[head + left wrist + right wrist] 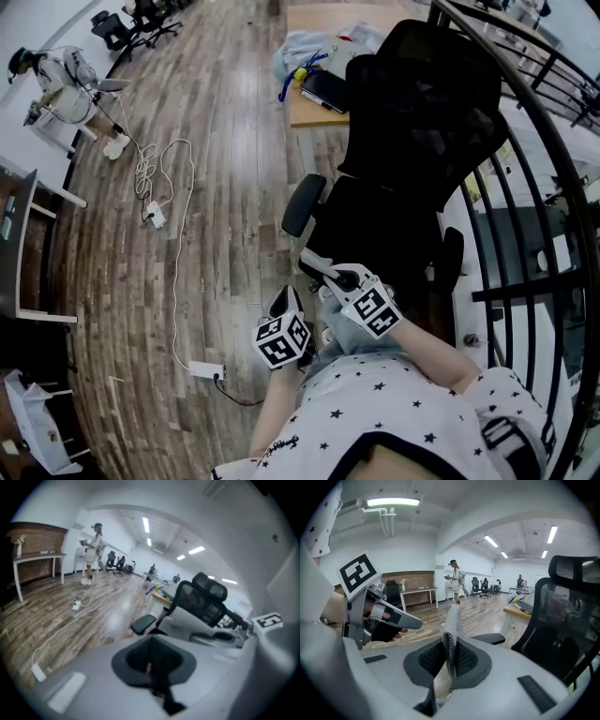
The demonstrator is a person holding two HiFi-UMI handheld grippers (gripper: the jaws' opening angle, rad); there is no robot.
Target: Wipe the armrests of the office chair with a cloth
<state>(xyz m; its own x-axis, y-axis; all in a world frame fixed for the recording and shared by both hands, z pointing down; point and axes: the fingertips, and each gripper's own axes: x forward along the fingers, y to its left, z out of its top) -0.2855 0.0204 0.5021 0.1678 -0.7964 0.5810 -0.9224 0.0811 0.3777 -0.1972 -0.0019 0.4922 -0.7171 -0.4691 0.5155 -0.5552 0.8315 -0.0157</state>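
The black office chair (pixel 417 141) stands ahead of me, its left armrest (pixel 303 204) toward the floor side and its right armrest (pixel 453 258) by the railing. My right gripper (pixel 314 267) hovers just short of the seat, shut on a grey cloth (pixel 452 630) that sticks up between its jaws (pixel 451 654). The left armrest (pixel 488 638) lies a little beyond the cloth. My left gripper (pixel 286 302) hangs beside the right one, lower left, shut with nothing held (pixel 152 670). It faces the chair (pixel 201 602) and the armrest (pixel 143 624).
A wooden desk (pixel 302 111) with a dark laptop and bags stands behind the chair. A black railing (pixel 530 197) runs along the right. A white cable and power strip (pixel 206 370) lie on the wood floor at left. A person (pixel 61 80) stands far off.
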